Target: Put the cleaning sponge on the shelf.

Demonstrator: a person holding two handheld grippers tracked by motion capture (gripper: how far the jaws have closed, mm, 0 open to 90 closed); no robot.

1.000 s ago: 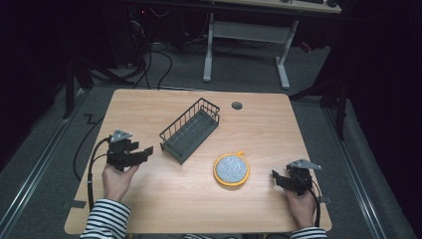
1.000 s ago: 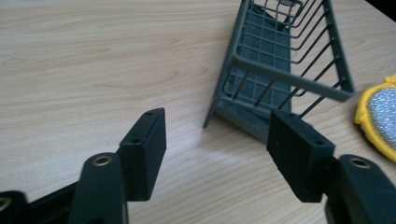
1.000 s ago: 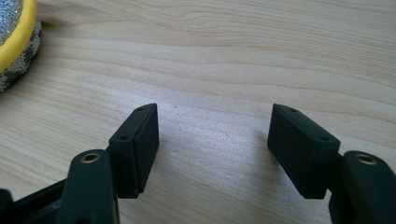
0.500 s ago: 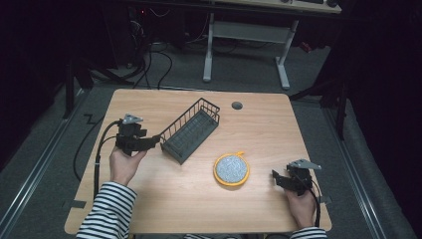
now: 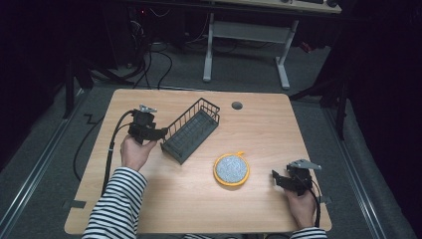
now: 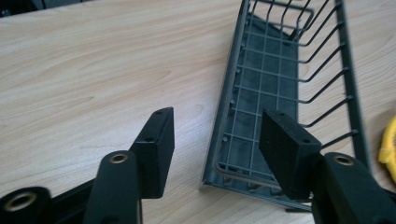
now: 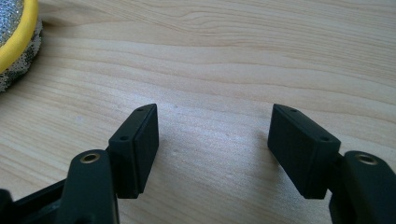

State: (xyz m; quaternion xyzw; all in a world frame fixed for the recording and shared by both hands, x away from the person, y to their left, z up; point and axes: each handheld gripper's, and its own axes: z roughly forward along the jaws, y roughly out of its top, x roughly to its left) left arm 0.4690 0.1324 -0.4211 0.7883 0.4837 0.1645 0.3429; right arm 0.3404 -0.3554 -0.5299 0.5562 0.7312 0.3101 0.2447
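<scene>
High view: the left tongs [image 5: 158,133] meet the near-left corner of a dark wire basket [image 5: 191,129], which lies aslant on the wooden surface [image 5: 259,124], left of centre. Left gripper view: the jaws straddle the basket's [image 6: 280,79] long side wall at that corner, one outside on the surface [image 6: 93,70], one over the mesh floor; they have just been closing, yet the pads [image 6: 156,149] do not press the wire, so the tongs remain partly open around it. The right tongs [image 5: 278,180] rest at the near right of the surface, jaws wide apart and empty. A round yellow-rimmed scouring pad [image 5: 231,169] lies between basket and right tongs, apart from both.
</scene>
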